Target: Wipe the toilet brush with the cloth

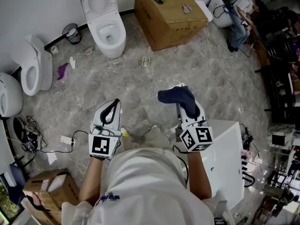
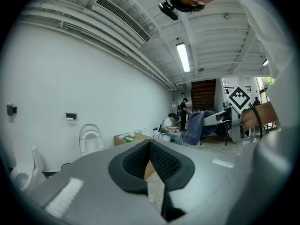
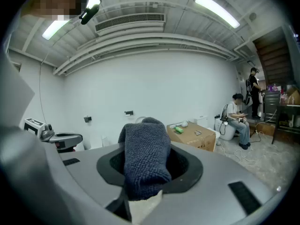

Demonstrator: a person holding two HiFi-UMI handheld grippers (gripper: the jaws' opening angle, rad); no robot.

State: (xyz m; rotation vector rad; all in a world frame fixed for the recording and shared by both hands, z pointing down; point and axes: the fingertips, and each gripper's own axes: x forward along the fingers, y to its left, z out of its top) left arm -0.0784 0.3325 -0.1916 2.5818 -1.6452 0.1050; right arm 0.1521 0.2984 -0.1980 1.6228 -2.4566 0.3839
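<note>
A dark blue cloth (image 1: 179,97) hangs over the tips of my right gripper (image 1: 183,108), which is shut on it. In the right gripper view the cloth (image 3: 144,156) fills the gap between the jaws and droops forward. My left gripper (image 1: 112,108) is held beside it, a hand's width to the left, its jaws shut with nothing between them; its pads (image 2: 161,161) meet at the tip. Both grippers are held over the marbled floor, in front of the person's body. I cannot make out a toilet brush in any view.
A white toilet (image 1: 105,20) stands ahead by the wall, with a black round container (image 1: 72,33) to its left. Another toilet (image 1: 35,67) is at far left. A cardboard box (image 1: 166,13) stands ahead right, a white fixture (image 1: 227,149) at my right, and cables (image 1: 42,144) lie at the left.
</note>
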